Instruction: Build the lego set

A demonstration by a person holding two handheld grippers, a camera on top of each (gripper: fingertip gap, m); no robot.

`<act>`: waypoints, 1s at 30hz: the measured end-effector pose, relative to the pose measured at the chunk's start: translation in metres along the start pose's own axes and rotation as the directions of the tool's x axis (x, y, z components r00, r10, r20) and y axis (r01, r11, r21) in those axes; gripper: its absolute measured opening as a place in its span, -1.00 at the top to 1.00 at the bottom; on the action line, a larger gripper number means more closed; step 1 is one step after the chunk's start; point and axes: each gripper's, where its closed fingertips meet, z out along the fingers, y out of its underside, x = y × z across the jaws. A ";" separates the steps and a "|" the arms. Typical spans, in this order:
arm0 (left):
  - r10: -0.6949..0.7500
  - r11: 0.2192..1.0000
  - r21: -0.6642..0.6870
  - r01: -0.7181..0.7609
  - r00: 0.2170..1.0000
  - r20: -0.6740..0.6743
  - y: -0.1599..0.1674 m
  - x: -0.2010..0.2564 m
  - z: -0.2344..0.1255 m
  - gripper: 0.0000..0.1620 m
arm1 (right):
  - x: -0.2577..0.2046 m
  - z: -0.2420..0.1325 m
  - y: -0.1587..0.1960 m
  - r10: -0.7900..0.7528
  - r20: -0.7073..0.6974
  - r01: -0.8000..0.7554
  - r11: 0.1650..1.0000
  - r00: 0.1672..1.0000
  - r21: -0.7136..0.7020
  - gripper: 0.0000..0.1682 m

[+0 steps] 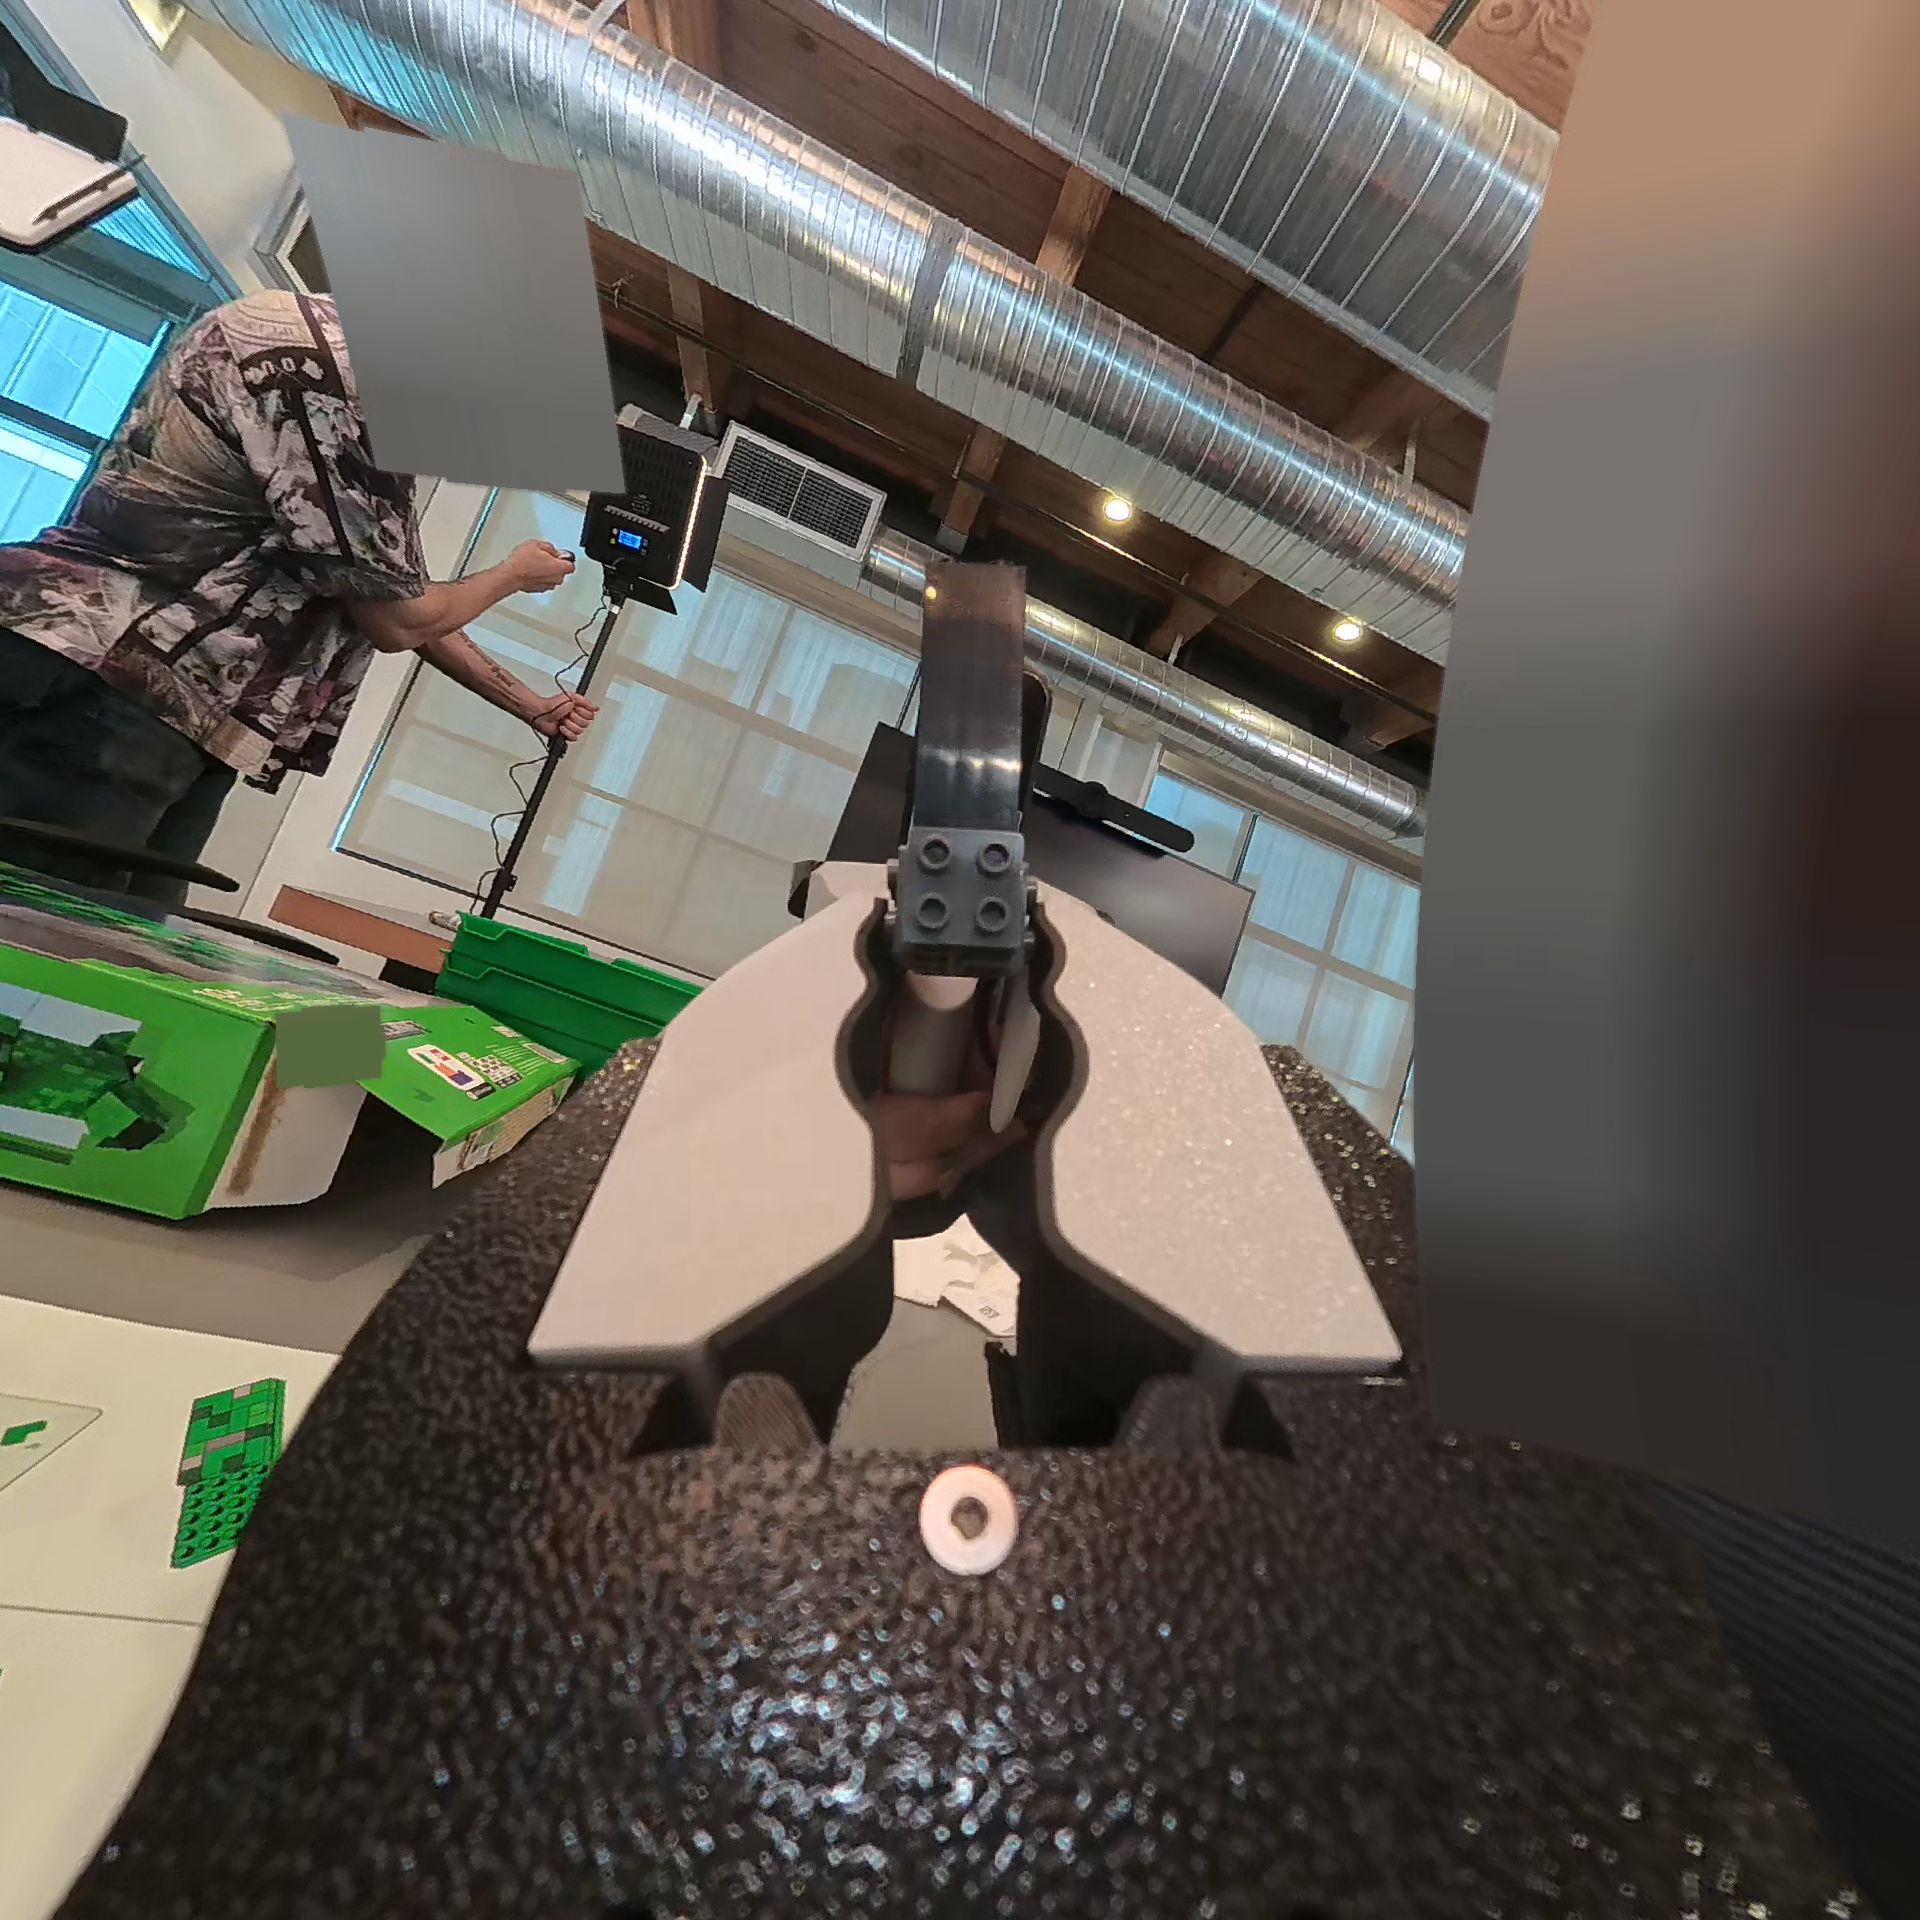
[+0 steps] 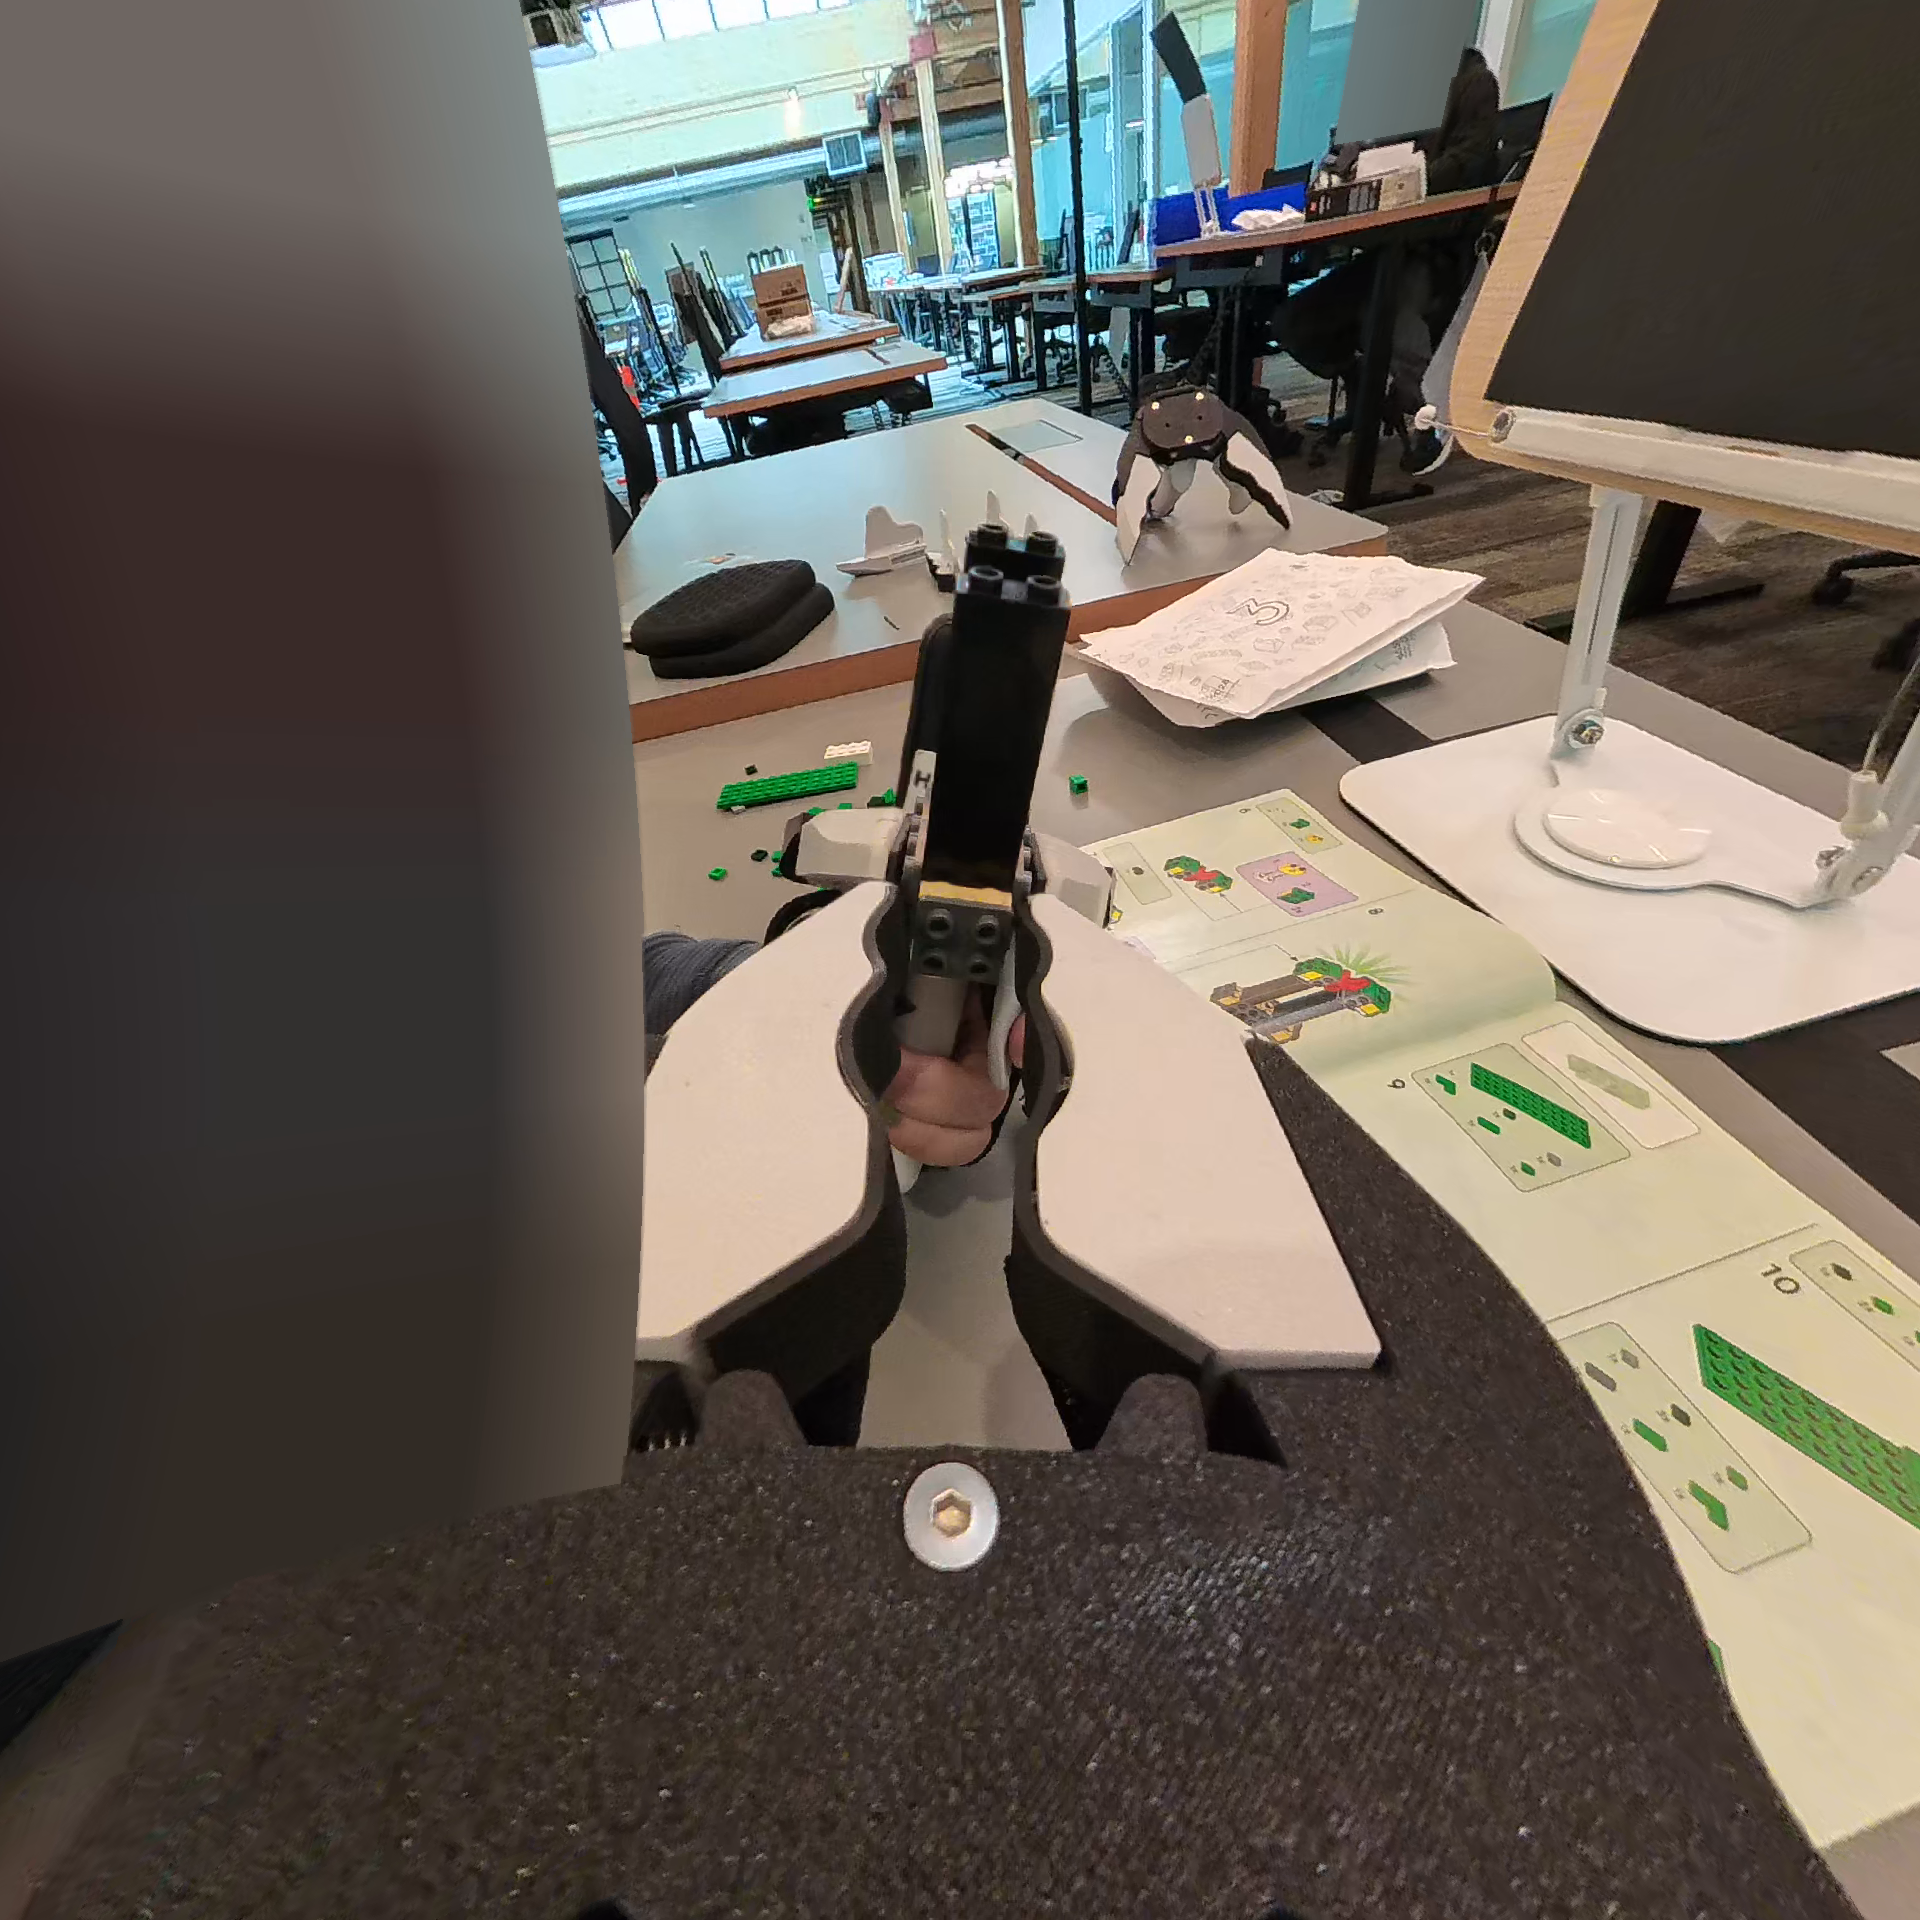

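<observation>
A tall black lego column (image 2: 997, 717) with a grey studded block (image 2: 961, 940) at its near end and paired studs on top stands lifted above the table (image 2: 1174, 717), its long axis pointing up and away. Both the right gripper (image 2: 961, 935) and the left gripper (image 1: 961, 899), nearly closed, clamp the grey block (image 1: 961, 894) between their fingertips.

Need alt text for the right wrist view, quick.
The right tongs grip a grey and black lego assembly upright above a grey table, with an open instruction booklet to the right and green pieces beyond.
</observation>
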 end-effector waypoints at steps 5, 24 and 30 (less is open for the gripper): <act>-0.016 1.000 0.005 0.016 1.000 -0.008 -0.001 0.001 0.000 0.69 | -0.001 0.000 -0.001 -0.010 0.003 0.010 1.000 1.000 0.007 0.78; -0.054 0.998 -0.036 0.053 0.998 -0.015 0.001 0.002 0.001 0.72 | -0.002 -0.007 -0.003 -0.021 0.026 0.020 0.999 0.999 0.033 0.79; -0.056 0.998 -0.037 0.056 0.998 -0.016 0.002 0.002 0.002 0.72 | -0.002 -0.007 -0.003 -0.022 0.028 0.021 0.999 0.999 0.033 0.79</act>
